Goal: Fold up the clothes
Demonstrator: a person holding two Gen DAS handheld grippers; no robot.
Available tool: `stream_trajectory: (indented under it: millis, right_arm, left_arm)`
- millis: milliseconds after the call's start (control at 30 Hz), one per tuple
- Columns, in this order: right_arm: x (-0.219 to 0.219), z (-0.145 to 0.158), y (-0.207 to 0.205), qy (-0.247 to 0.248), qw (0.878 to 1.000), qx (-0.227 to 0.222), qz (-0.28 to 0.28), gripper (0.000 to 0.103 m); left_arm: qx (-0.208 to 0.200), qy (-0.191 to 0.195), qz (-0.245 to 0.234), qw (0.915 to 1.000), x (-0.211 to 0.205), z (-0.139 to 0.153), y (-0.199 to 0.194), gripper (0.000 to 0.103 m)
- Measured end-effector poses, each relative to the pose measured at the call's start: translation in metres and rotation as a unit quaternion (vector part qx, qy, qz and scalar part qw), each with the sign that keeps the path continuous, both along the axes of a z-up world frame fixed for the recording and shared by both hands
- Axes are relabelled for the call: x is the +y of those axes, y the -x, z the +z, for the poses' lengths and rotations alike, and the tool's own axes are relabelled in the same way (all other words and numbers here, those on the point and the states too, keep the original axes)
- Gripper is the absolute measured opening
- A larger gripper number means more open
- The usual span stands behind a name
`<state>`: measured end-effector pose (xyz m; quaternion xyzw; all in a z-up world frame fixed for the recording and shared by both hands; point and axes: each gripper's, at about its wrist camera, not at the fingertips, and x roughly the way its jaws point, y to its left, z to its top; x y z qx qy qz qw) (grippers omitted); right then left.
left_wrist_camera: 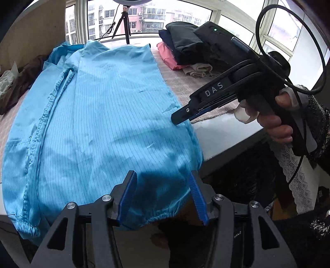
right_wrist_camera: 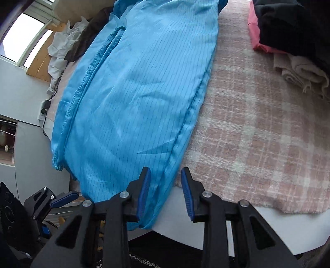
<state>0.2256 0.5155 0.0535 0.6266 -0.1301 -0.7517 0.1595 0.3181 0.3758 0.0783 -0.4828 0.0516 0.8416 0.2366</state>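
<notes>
Beside the blue garment (left_wrist_camera: 99, 115), folded clothes (left_wrist_camera: 185, 49), perhaps four.

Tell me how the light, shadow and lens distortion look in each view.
Left wrist view: bright windows blow out behind, a soft shadow lies on the blue garment near the camera, and edges bulge. Right wrist view: even daylight, the plaid blanket curves with the fisheye, corners go dark.

**Black Grippers, Blue Pads**

Each gripper was black, with 2 ribbed blue pads and silver screws at the linkage pivots. The right gripper (left_wrist_camera: 181, 118) bore pale "DAS" lettering, a green light and a looping black cable (left_wrist_camera: 288, 41). Behind its handle, the person's sleeve (left_wrist_camera: 317, 115) was dark speckled knit.
</notes>
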Motion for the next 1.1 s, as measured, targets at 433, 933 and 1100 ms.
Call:
stream_trajectory:
  millis: [433, 933, 1100]
  right_arm:
    - [0.007, 0.025, -0.003, 0.064, 0.997, 0.006, -0.035, 0.002]
    - [0.013, 0.047, 0.037, 0.042, 0.999, 0.029, -0.012, 0.05]
    - [0.045, 0.033, 0.103, 0.016, 0.995, 0.046, -0.092, 0.055]
  left_arm:
    - [0.033, 0.03, -0.036, 0.9983, 0.063, -0.018, 0.008, 0.067]
    - [-0.021, -0.096, 0.034, 0.9946, 0.007, 0.007, 0.027, 0.015]
    - [-0.016, -0.12, 0.034, 0.9921, -0.003, 0.025, 0.026, 0.012]
